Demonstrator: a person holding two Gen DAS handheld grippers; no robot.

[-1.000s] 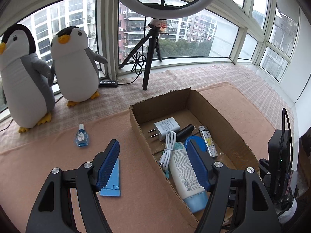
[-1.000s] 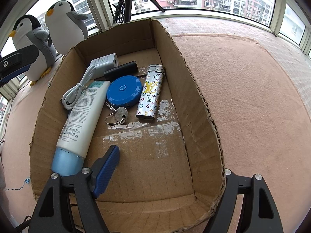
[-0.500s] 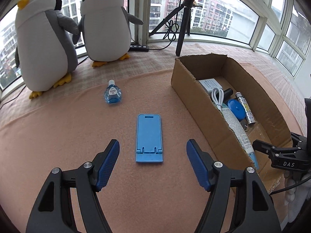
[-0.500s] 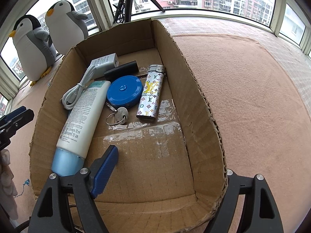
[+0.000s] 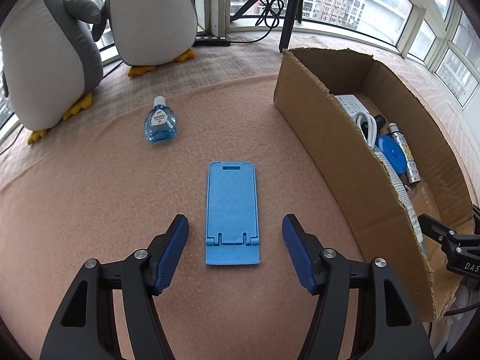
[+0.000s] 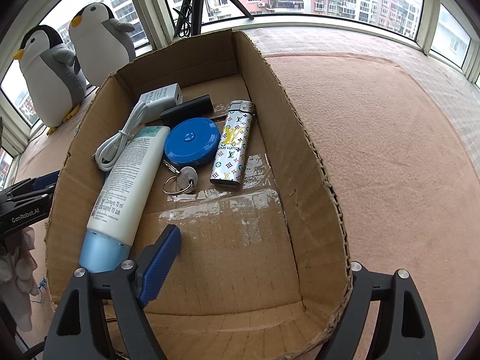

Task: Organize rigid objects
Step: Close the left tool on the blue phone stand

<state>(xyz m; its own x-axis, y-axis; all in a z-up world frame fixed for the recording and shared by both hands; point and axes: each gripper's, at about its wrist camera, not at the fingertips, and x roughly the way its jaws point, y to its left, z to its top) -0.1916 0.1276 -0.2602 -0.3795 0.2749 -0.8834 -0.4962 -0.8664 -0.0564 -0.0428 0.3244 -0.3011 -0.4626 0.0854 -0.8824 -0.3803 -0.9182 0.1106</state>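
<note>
Left hand-held gripper (image 5: 235,234), lowered and narrowing, is straddling the phone stand (image 5: 232,213) ungripped; right hand-held gripper (image 6: 258,265) is widening astride the box (image 6: 315,162) wall.

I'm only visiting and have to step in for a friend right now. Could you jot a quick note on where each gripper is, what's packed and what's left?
Left gripper: open, its jaws have just been closing a little, one on each side of the near end of the blue phone stand lying flat on the mat; not touching it yet.
Right gripper: jaws astride the near right wall of the cardboard box; they have just been opening, and whether they still pinch the wall cannot be told.
Done: charger, tube, tape measure and lighter lie in the box.
Left: phone stand and small blue bottle remain outside.
</note>
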